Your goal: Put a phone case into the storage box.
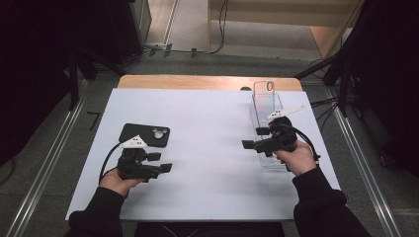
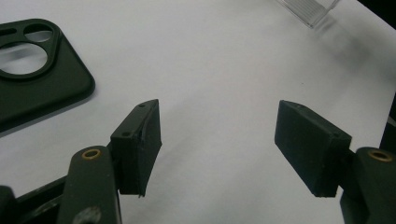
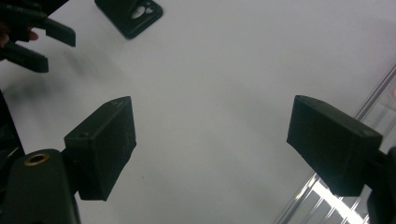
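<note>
A black phone case [image 1: 146,135] [image 2: 32,79] [image 3: 130,16] lies on the white sheet [image 1: 207,148], its camera cutout facing up, just behind my left gripper [image 1: 160,162] [image 2: 217,112]. That gripper is open, pointing right over bare sheet with nothing between its jaws. At the right a clear phone case [image 1: 263,96] stands in a clear plastic holder [image 1: 269,158] [image 3: 327,196] [image 2: 308,9]. My right gripper [image 1: 254,138] [image 3: 212,107] is open too, hovering at the holder's left edge and pointing left; its jaws frame bare sheet. The left gripper [image 3: 58,51] shows far off in the right gripper view.
The white sheet covers a wooden table [image 1: 207,81] whose far edge shows behind it. Metal rails [image 1: 44,168] run along the floor on both sides, with cables and dark stands [image 1: 341,74] beyond the table.
</note>
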Demonstrator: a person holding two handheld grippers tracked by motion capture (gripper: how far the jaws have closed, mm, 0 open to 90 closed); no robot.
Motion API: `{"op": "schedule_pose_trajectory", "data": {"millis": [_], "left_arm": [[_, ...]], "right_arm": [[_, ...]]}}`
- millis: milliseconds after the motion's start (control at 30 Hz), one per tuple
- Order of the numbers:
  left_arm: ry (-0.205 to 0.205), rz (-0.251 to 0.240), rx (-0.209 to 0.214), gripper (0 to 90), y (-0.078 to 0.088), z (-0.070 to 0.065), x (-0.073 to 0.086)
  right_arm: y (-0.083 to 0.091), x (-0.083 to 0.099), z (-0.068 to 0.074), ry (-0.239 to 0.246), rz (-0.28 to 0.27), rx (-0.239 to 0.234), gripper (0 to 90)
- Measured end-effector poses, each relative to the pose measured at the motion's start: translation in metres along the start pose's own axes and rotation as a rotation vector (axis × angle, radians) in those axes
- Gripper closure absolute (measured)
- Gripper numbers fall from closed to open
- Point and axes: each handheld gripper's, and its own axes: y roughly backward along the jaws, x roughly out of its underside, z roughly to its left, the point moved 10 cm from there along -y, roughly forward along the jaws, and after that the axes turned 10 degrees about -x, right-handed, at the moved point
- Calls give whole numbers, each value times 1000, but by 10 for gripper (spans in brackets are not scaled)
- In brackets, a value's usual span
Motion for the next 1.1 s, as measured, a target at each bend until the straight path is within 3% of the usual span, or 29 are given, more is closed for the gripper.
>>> {"op": "schedule_pose_trajectory", "data": {"millis": [233, 267, 333, 533, 767, 933, 1100], "left_arm": [[-2, 0, 11, 319, -2, -1, -2], [-1, 0, 11, 319, -2, -1, -2], [-3, 0, 16, 319, -2, -2, -3], [-3, -2, 18, 318, -2, -2, -4], [2, 3, 24, 319, -1, -4, -3], [27, 14, 51, 324, 1, -7, -3], [30, 17, 61, 323, 2, -10, -3]], "right_arm": [[-2, 18, 13, 50, 16, -25, 152], [-3, 20, 15, 58, 18, -38, 204], [-3, 28, 19, 50, 30, -61, 211], [-4, 48, 22, 29, 49, -62, 211], [-5, 69, 19, 52, 83, -68, 212], [-4, 76, 23, 73, 94, -68, 211], [-5, 87, 25, 64, 128, -74, 211]]}}
